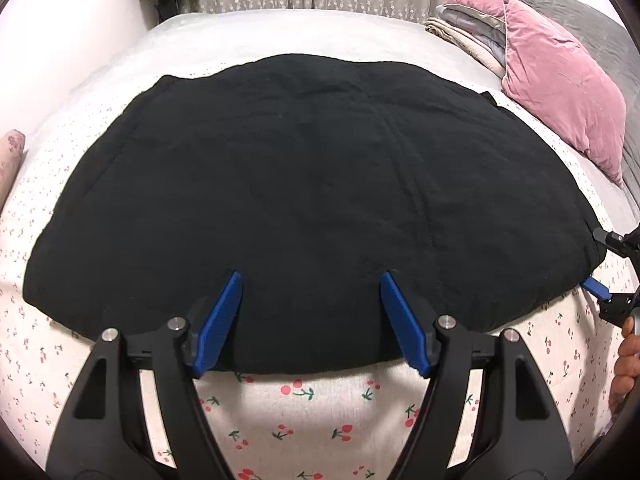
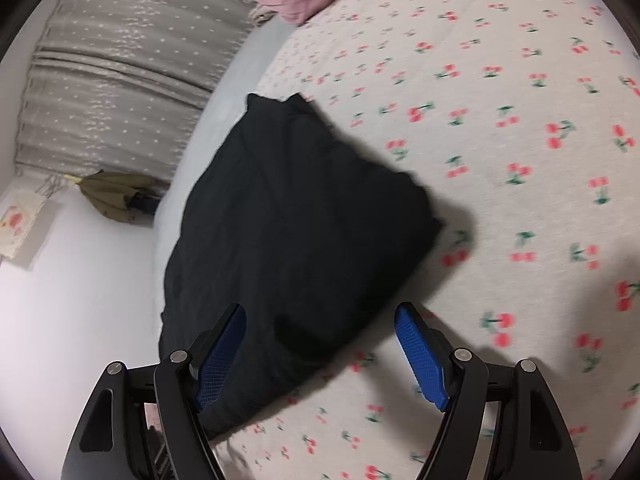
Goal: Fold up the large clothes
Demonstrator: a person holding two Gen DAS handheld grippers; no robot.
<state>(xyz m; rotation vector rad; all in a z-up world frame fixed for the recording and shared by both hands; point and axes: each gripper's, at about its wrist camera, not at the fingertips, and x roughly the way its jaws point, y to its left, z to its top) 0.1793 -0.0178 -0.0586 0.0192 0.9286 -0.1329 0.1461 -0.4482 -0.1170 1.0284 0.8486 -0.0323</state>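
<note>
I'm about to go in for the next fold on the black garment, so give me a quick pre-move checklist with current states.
1. Left gripper open, nothing between its fingers: ok.
2. Right gripper open and empty: ok.
3. Black garment lying flat on the cherry-print sheet: ok.
4. Garment clear of the pink pillow: ok, a strip of bed shows between them.
5. Right gripper at the garment's corner: ok, beside its edge in the left wrist view.
6. Right wrist view sharp enough to aim: not ok, blurred.

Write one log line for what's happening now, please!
black garment: flat on cherry sheet | left gripper: open, empty | right gripper: open, empty
</note>
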